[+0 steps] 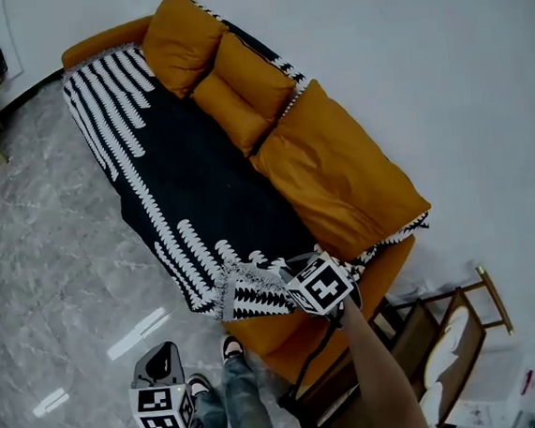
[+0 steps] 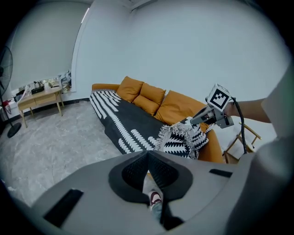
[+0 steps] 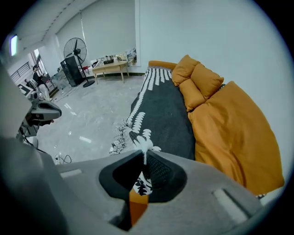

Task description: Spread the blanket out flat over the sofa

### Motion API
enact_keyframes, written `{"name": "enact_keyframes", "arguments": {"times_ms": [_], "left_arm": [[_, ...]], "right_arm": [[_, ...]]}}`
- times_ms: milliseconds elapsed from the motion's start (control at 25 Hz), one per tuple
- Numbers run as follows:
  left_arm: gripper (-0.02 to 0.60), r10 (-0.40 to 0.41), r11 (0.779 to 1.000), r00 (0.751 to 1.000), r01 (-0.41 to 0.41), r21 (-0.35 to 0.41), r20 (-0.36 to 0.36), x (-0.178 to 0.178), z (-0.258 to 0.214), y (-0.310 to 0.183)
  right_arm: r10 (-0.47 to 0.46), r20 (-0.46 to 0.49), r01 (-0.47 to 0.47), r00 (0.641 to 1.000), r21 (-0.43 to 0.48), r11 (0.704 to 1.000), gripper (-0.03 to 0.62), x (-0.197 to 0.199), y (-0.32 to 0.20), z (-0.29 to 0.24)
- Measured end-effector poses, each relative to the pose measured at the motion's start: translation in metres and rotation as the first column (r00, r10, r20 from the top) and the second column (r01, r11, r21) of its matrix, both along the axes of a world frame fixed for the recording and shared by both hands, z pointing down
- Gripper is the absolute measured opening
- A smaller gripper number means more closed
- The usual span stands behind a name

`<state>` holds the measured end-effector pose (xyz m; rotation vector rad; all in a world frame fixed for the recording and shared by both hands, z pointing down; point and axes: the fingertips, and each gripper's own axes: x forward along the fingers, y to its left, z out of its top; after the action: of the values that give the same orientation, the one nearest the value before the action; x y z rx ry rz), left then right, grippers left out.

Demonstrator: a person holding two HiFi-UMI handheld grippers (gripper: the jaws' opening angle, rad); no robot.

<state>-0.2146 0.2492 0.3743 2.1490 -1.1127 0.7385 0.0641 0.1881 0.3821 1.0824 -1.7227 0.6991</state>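
A black blanket with white leaf stripes (image 1: 199, 187) lies over the seat of the orange sofa (image 1: 100, 41), from the far armrest down to the near end. Its fringed near corner (image 1: 252, 294) is bunched and lifted off the seat. My right gripper (image 1: 275, 275) is shut on that corner, and the cloth shows pinched between the jaws (image 3: 143, 155). The left gripper view shows the same hold from the side (image 2: 190, 123). My left gripper (image 1: 161, 352) hangs low beside the person's legs, well clear of the sofa, jaws together with nothing in them (image 2: 148, 153).
Orange back cushions (image 1: 236, 80) and a large orange cover (image 1: 339, 173) lie along the wall side. A wooden chair frame (image 1: 448, 332) stands past the sofa's near end. A low wooden table (image 3: 109, 68) and a standing fan (image 3: 76, 50) are across the marble floor (image 1: 48, 276).
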Motion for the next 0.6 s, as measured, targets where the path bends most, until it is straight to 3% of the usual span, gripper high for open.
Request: {"name": "enact_keyframes", "arguments": {"times_ms": [600], "left_arm": [[0.003, 0.079, 0.997, 0.997, -0.079, 0.026, -0.012, 0.011, -0.03, 0.007]], "right_arm": [[0.015, 0.062, -0.012, 0.998, -0.055, 0.998, 0.031, -0.031, 0.076, -0.011]]}}
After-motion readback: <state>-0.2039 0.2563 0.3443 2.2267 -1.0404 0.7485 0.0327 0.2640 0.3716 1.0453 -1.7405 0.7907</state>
